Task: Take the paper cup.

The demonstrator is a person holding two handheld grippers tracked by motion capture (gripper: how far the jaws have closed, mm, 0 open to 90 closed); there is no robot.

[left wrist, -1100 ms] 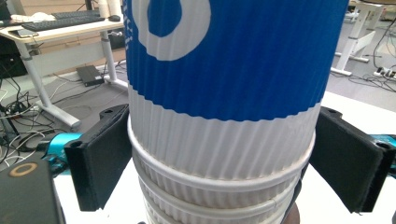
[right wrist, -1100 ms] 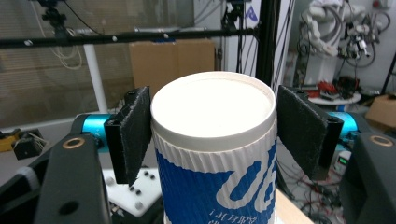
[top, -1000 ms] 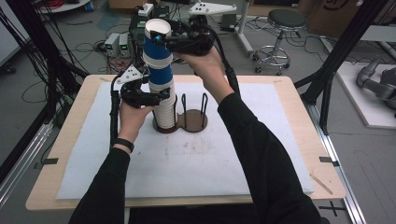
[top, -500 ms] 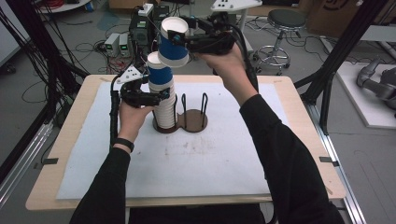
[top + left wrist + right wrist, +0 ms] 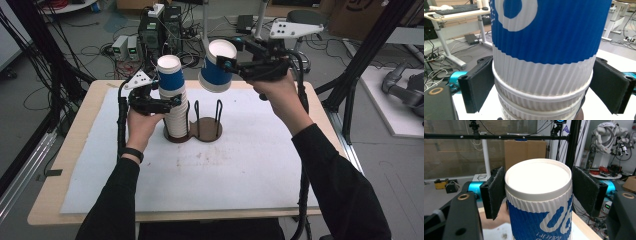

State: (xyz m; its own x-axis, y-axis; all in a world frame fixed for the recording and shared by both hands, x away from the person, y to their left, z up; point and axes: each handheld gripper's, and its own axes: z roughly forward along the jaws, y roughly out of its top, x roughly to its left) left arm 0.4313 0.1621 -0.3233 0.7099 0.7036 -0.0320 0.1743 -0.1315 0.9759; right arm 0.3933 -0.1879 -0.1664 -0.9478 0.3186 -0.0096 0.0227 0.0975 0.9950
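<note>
A stack of upturned ribbed paper cups point(image 5: 176, 122), white with a blue one on top, stands in the left ring of a brown wire holder point(image 5: 209, 131). My left gripper point(image 5: 175, 101) is shut on the stack's sides; in the left gripper view both black pads point(image 5: 477, 85) touch the stack point(image 5: 541, 50) at a cup rim. My right gripper point(image 5: 226, 66) is shut on a single blue-and-white cup point(image 5: 215, 72), held in the air to the right of the stack top, above the holder's empty ring. In the right gripper view that cup point(image 5: 539, 202) sits base-up between the pads point(image 5: 495, 192).
A white mat point(image 5: 225, 175) covers the wooden table point(image 5: 57, 165). Black frame posts point(image 5: 360, 60) rise at the right and left edges. Cables, power boxes point(image 5: 125, 47) and a stool point(image 5: 300, 20) lie on the floor behind the table.
My right gripper has carried the single cup off the top of the stack and away to the right. The left gripper and the stack have stayed put.
</note>
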